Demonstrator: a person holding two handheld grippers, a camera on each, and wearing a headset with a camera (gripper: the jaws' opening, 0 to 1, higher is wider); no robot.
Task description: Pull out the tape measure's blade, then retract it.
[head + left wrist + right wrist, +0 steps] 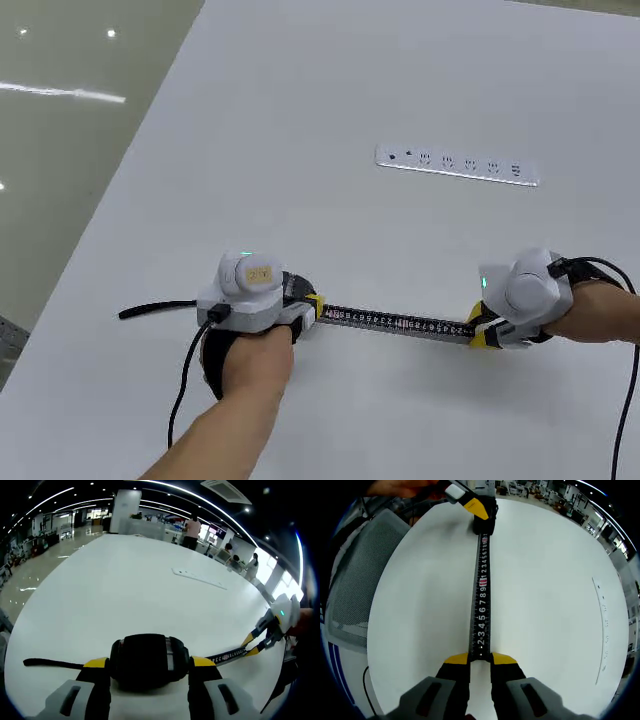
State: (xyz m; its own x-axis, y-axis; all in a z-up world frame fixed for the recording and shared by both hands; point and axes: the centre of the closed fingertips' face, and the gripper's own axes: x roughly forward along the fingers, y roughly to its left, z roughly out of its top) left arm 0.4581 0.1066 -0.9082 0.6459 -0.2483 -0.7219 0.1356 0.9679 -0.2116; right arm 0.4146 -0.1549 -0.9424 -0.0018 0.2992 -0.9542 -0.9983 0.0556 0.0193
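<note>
Two grippers are on show, and one tape measure (350, 318) is stretched between them. The left gripper (305, 310), white-bodied with yellow-tipped fingers, has its jaws squeezed against both sides of the black, rounded plastic case (149, 660). The right gripper (480, 659), a matching white and yellow, has its jaws pinched together on the free end of the dark metal blade (481, 595). The blade runs out straight, white numerals up, low over the tabletop from the case to the right gripper's tips. One thin black strap (50, 663) trails from the case, lying flat on the surface away from the blade. One long white power strip (457, 165) lies well apart from the tape, farther up the table. The surface is a broad, plain white table (350, 100). Beside it is a glossy pale floor (60, 150) catching the ceiling lights. One grey mesh chair back (375, 570) stands at the table's edge. In the left gripper view, several people (191, 530) stand in the distance in a large, open room.
</note>
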